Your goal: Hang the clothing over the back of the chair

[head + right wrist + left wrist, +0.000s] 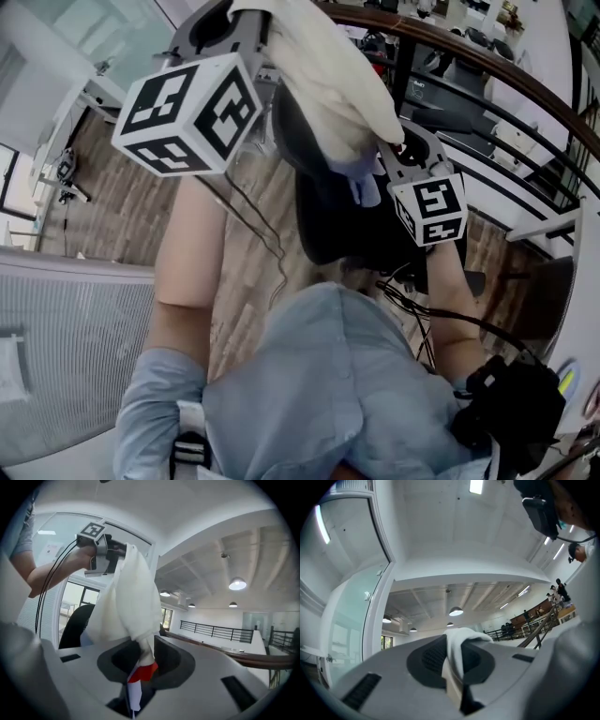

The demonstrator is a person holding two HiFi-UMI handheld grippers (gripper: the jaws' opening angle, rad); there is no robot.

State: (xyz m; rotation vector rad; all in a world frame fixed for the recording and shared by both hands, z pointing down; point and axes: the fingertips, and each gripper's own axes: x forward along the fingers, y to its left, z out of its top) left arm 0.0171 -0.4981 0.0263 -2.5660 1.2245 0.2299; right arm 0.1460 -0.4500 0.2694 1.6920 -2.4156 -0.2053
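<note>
Bunched cream garment (pixel 328 84), gripped by left claw (pixel 457 665) and right claw (pixel 139 656) above a black chair (pixel 337 230); only the right gripper view shows its red tag (pixel 144 673).

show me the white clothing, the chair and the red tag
white clothing (pixel 323 80), head view, middle of the bunched cloth
chair (pixel 328 220), head view, black backrest
red tag (pixel 143 673), right gripper view, middle of the tag

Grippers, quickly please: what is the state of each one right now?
Left gripper: closed, holding the white garment.
Right gripper: closed, holding the same white garment.
</note>
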